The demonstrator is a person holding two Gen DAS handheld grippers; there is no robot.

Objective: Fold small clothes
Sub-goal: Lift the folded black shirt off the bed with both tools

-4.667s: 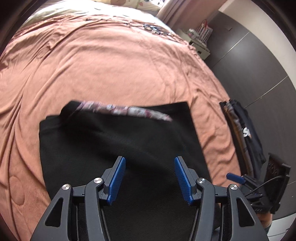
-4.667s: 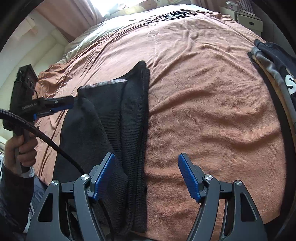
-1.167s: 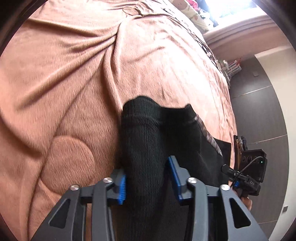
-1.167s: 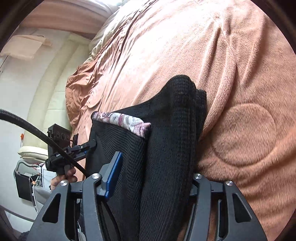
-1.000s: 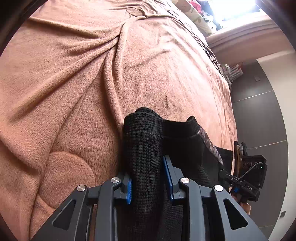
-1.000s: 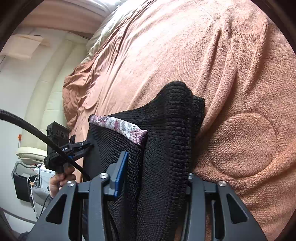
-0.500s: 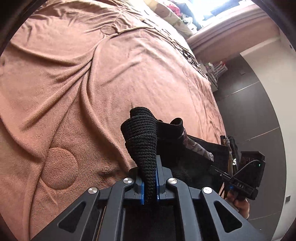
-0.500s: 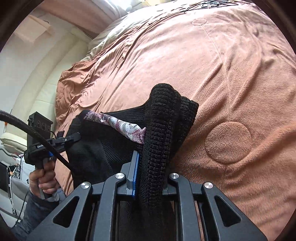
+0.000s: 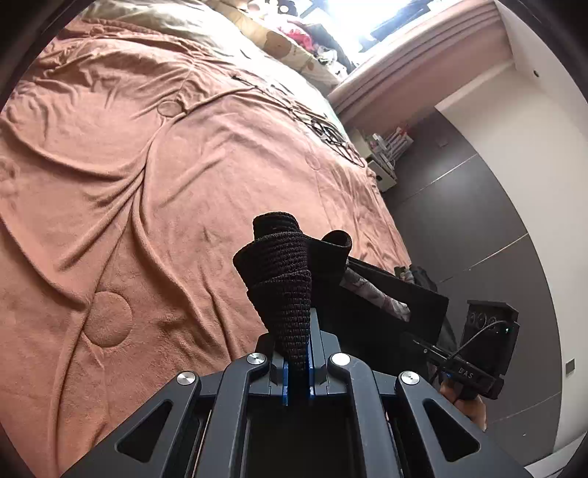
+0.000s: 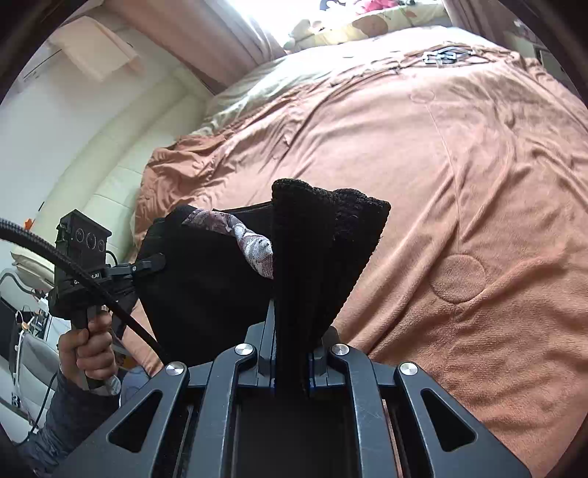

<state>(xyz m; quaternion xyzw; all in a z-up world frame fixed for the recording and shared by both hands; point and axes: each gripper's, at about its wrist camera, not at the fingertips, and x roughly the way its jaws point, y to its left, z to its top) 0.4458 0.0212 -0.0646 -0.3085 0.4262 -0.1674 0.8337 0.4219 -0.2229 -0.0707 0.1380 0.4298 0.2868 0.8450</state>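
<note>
**A:** Black knit, thick and ribbed. That is the garment (image 9: 283, 279), and a bunched corner of it sits pinched between the blue pads of my left gripper (image 9: 297, 362). My jaws there are pressed together on the cloth, with only its thickness between them.

**B:** And the other side?

**A:** The same. My right gripper (image 10: 290, 362) has just been closing, and its jaws now clamp a folded wad of the same garment (image 10: 323, 250). The knit fans upward and outward from the pads.

**B:** Where does the rest of it hang?

**A:** It stretches between my two grippers, lifted off the blanket. Seen from my left jaws, the black cloth runs off to the right toward the other gripper (image 9: 474, 371). Seen from my right jaws, it sags to the left toward the other gripper (image 10: 147, 264). A patterned band (image 10: 250, 239) in pale pink and grey shows along one inner edge, just left of the right pads.

**B:** What lies past it?

**A:** A brown blanket (image 9: 154, 176) lies below and ahead of both jaws, creased, with round quilted spots. A hand (image 10: 90, 349) grips the left handle at the far left of the right view, with a black cable (image 10: 73, 272) running across it. Beyond the blanket are pale pillows (image 10: 371, 22) and a bright window; to the right of my left jaws there is a dark wall (image 9: 477, 228).
</note>
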